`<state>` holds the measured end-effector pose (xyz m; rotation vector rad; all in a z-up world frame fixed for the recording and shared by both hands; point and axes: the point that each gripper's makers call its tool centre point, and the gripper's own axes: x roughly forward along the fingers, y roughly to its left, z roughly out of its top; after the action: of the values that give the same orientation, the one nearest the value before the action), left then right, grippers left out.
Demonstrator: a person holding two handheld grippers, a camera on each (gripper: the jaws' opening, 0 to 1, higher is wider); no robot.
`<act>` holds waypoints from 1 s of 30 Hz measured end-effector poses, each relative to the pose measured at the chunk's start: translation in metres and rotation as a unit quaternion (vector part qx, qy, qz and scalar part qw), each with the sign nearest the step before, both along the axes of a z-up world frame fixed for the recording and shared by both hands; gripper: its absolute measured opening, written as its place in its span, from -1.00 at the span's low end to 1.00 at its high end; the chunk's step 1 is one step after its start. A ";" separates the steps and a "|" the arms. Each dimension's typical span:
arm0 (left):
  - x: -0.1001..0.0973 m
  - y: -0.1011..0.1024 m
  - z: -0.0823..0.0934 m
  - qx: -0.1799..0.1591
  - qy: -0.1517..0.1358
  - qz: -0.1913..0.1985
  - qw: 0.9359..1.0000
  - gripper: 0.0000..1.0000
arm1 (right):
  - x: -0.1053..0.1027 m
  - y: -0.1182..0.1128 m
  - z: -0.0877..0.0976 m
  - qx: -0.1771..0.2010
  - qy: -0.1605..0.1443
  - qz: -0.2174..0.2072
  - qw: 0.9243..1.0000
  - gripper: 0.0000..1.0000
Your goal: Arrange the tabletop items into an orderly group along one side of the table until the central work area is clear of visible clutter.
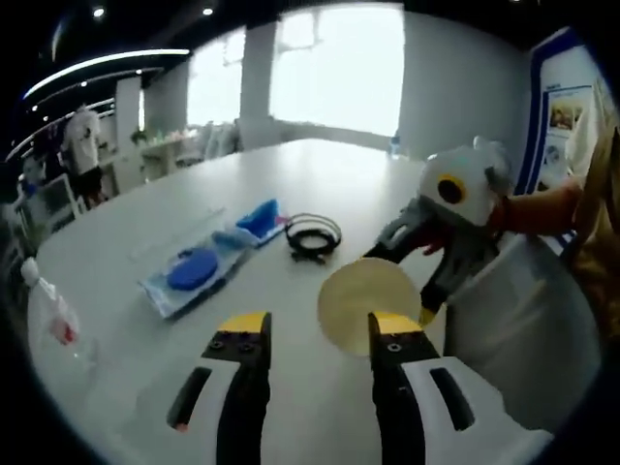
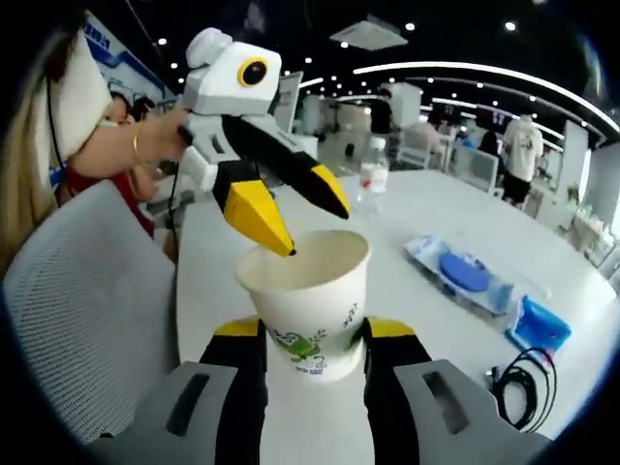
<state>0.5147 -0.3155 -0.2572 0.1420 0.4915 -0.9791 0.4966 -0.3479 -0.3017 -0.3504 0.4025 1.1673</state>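
Both tongs meet at the paper cup [image 2: 308, 302]: right tongs [image 2: 312, 334] clench it, left tongs [image 1: 317, 334] hover spread.

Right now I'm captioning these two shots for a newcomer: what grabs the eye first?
The paper cup gripped between the right gripper's jaws, upright, with the left gripper poised open above its rim. Further along the white table lie a blue packet, a coiled black cable and a plastic bottle.

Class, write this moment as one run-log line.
right gripper: shut on paper cup | left gripper: open, at cup's rim | table: blue packet, black cable, bottle
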 end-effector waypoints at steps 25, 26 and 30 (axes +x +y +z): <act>-0.010 -0.020 0.003 -0.053 0.007 -0.015 0.998 0.15 | 0.000 0.008 0.013 0.041 0.023 -0.007 0.999 -0.24; -0.010 -0.021 0.003 -0.054 0.008 -0.017 0.998 0.13 | 0.000 0.008 0.013 0.042 0.022 -0.006 0.999 -0.24; -0.013 -0.026 0.003 -0.059 0.011 -0.024 0.998 0.04 | -0.001 0.010 0.016 0.049 0.025 -0.005 0.999 -0.24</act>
<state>0.5015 -0.3412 -0.2539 0.0370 0.4510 -1.0545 0.4960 -0.3377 -0.2856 -0.2352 0.3887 1.1822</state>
